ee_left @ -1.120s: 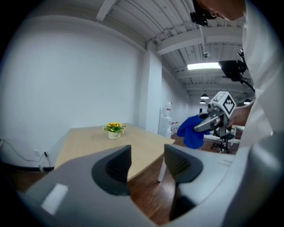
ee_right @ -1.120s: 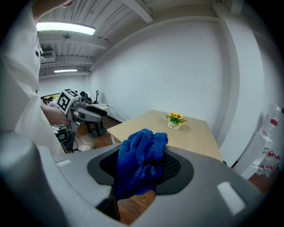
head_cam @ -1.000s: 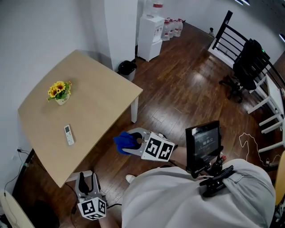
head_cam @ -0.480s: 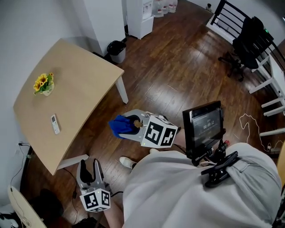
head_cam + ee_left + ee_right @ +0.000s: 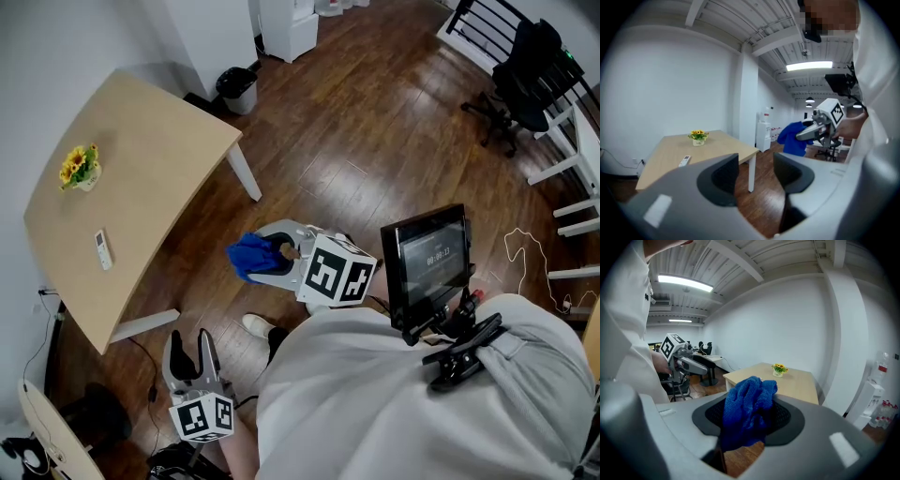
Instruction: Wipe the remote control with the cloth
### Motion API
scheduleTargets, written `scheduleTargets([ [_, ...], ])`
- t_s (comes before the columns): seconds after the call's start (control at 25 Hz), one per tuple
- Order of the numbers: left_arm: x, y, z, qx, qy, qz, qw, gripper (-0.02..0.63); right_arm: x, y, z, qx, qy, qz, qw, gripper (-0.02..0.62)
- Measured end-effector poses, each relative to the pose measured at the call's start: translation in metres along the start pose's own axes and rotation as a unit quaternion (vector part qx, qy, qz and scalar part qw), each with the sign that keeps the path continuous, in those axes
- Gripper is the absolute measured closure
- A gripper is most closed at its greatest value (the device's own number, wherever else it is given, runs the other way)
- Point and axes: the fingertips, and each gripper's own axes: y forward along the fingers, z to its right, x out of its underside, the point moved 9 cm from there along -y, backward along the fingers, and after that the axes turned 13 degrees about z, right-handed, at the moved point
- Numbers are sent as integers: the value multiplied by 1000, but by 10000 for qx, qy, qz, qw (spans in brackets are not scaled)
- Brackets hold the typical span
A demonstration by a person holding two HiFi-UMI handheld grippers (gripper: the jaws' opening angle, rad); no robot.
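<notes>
A white remote control (image 5: pixel 102 249) lies on the light wooden table (image 5: pixel 150 150) at the left of the head view; it also shows in the left gripper view, remote (image 5: pixel 684 161). My right gripper (image 5: pixel 265 255) hangs over the wooden floor, well off the table, shut on a bunched blue cloth (image 5: pixel 247 255), which fills its jaws in the right gripper view, cloth (image 5: pixel 747 408). My left gripper (image 5: pixel 187 355) is low near my body, open with nothing between its fingers, gripper (image 5: pixel 754 173).
A small pot of yellow flowers (image 5: pixel 78 167) stands on the table's far part. A black bin (image 5: pixel 234 87) and white water dispenser (image 5: pixel 291 19) stand beyond the table. A black office chair (image 5: pixel 530 66) is at top right. A screen (image 5: pixel 427 262) is mounted at my chest.
The head view has swung so the table slides left and farther off. The right gripper keeps the cloth; both grippers hold roughly the same pose near my body.
</notes>
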Motion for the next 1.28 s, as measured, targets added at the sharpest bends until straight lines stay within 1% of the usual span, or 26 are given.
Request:
scheduleTargets([
  [0.16, 5, 2, 8, 68, 46, -2, 10000, 353, 5, -7, -2, 8, -60, 0, 10000, 403],
  [0.32, -2, -8, 36, 110, 108, -26, 9999, 353, 1, -36, -11, 0, -82, 52, 10000, 403],
  [0.4, -3, -11, 43, 133, 125, -41, 9998, 353, 1, -43, -14, 8, -80, 56, 10000, 403],
  [0.72, -2, -13, 54, 229, 170, -94, 9995, 353, 6, -54, -22, 24, -71, 57, 10000, 403],
  [1.28, -1, -25, 64, 145, 239, -102, 9996, 353, 10, -60, -31, -85, -136, 80, 9998, 403],
])
